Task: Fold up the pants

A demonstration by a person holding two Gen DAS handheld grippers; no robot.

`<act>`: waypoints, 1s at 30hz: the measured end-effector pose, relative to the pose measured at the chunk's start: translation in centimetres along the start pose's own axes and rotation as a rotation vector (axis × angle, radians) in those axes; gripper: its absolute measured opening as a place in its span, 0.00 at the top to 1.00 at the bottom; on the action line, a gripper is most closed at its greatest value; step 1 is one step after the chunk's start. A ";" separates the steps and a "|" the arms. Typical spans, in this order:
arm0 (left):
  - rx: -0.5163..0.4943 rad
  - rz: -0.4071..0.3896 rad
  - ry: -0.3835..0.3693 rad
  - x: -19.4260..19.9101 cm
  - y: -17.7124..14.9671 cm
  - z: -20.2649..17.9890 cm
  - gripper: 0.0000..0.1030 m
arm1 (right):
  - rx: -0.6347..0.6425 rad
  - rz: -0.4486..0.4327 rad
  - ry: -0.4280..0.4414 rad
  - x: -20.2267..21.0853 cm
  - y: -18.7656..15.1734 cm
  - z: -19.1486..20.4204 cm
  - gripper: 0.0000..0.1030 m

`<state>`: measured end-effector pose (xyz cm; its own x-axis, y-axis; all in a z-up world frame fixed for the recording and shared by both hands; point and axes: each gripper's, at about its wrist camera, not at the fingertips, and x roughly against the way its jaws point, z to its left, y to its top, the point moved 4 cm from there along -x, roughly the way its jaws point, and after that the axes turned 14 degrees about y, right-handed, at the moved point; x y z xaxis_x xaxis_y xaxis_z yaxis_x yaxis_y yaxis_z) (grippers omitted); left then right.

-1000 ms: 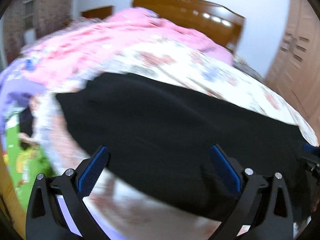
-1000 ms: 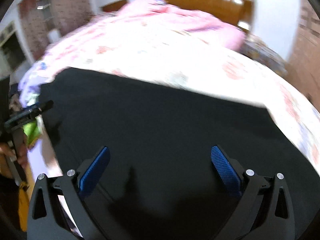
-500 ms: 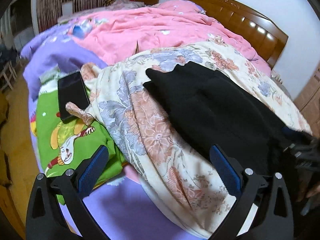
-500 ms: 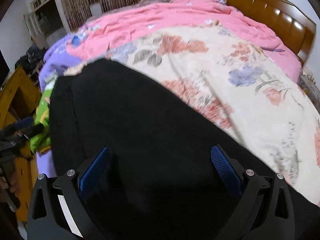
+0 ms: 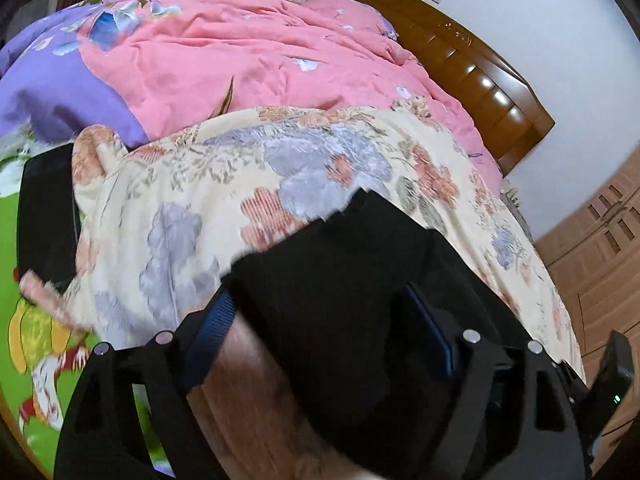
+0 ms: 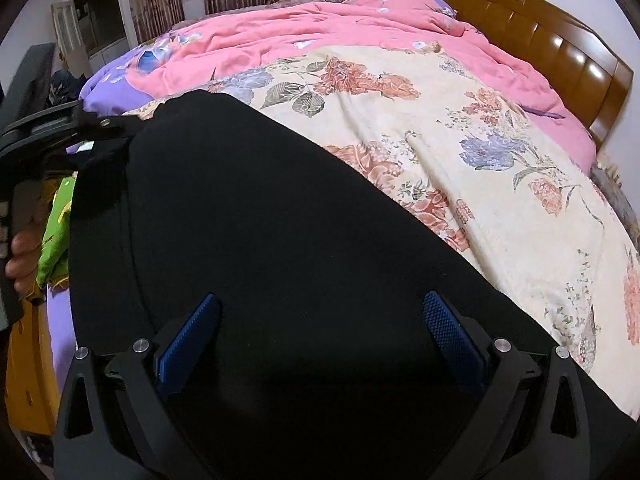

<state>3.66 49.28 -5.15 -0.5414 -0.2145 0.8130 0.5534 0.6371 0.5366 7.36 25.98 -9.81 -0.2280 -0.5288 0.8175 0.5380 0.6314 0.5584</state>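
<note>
One wide bed point(image 6: 520, 216) with a brown wooden headboard point(image 6: 560, 40) is covered by a crumpled pink quilt point(image 6: 320, 28) and a cream floral blanket point(image 6: 460, 152), whose far half lies bare. One pair of black fabric pants point(image 6: 280, 220) is spread across the near part of the blanket, up to the bed's near-left edge. The left gripper point(image 5: 320, 340) is seen closing, a pants corner bunched between its blue pads. The right gripper point(image 6: 320, 328) is held apart over the pants.
</note>
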 end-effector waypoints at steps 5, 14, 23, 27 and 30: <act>-0.035 -0.063 0.079 -0.4 1.1 0.2 0.84 | -0.001 -0.002 0.001 -0.1 0.0 0.1 0.04; -0.217 -0.371 0.125 7.1 1.1 -3.4 0.88 | -0.002 -0.004 0.002 -0.1 0.1 0.0 0.04; -0.306 -0.490 0.060 11.7 -0.8 -7.1 0.89 | -0.007 -0.009 0.002 -0.2 0.3 -0.3 0.04; -0.413 -0.561 -0.015 15.5 -3.3 -12.1 0.90 | -0.041 -0.095 0.029 1.8 0.4 -1.0 0.06; -0.506 -0.597 -0.096 18.2 -6.8 -16.4 0.90 | -0.186 -0.246 -0.010 7.4 -0.8 -4.3 0.06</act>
<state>0.44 28.92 9.74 -0.8771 -0.3349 0.3442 0.3604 0.0147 0.9327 8.69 19.11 -4.79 -0.3774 -0.6464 0.6631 0.6050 0.3700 0.7050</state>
